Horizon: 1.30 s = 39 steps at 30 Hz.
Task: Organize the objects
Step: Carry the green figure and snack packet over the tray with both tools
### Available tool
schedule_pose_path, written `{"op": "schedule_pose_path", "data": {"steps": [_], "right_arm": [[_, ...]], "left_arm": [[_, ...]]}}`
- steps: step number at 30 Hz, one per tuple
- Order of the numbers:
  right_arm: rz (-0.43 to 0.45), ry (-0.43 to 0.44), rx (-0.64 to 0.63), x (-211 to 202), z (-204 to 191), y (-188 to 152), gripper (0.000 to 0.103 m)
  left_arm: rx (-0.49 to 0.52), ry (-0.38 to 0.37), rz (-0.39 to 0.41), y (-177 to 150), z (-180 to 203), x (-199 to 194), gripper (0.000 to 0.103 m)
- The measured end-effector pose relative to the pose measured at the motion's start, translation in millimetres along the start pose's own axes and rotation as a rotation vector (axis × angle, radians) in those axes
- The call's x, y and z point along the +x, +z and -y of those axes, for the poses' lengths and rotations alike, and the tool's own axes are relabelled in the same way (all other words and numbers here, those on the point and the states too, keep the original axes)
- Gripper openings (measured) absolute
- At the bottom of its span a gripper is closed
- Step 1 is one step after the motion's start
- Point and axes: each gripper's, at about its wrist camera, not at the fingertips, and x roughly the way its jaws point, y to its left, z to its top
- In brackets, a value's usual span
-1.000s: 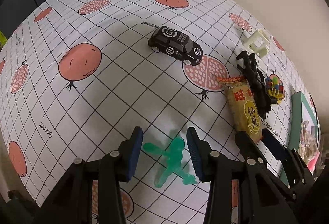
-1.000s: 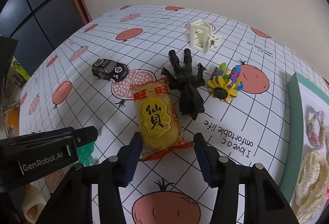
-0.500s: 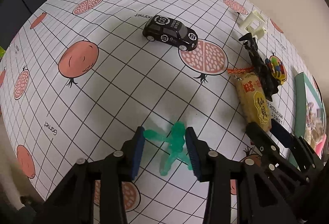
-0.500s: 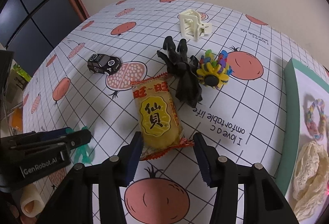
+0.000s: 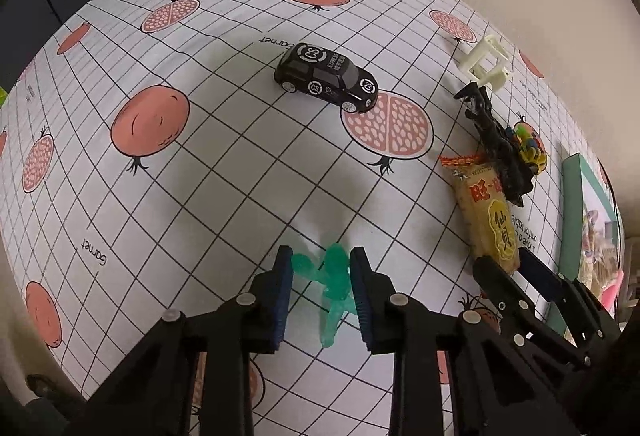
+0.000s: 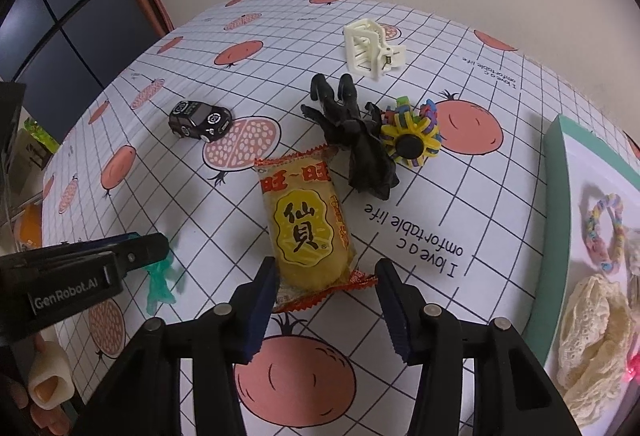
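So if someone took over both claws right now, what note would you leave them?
Left claw: closing around the green figure, lying on the table; firm grip unclear.
Right claw: open, straddling the near end of the snack pack.
Loose on the cloth: car, black figure, clip, colourful toy.
Tray at right holds a few items.
Left: lift both, sort the rest.

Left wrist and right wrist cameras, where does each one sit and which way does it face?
Left wrist: on the left tongs, looking forward and down at the green figure between its fingers; the right tongs show at right.
Right wrist: on the right tongs, facing the snack packet; the left tongs and a hand show at left.
Shared: toy car, hair clip, packet, green figure.
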Motion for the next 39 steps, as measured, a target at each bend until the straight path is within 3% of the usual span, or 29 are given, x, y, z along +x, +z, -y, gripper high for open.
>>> {"op": "schedule_pose_path", "data": {"steps": [13,39], "right_arm": [[0.052,0.006,0.015,-20,3,5,0.052],[0.146,-0.011,0.056,-70,35,5,0.052]], "left_arm": [[-0.015,-0.038,0.035,3,-9,-19,0.026],[0.015,-0.097,0.124,9,39,-43,0.025]]}}
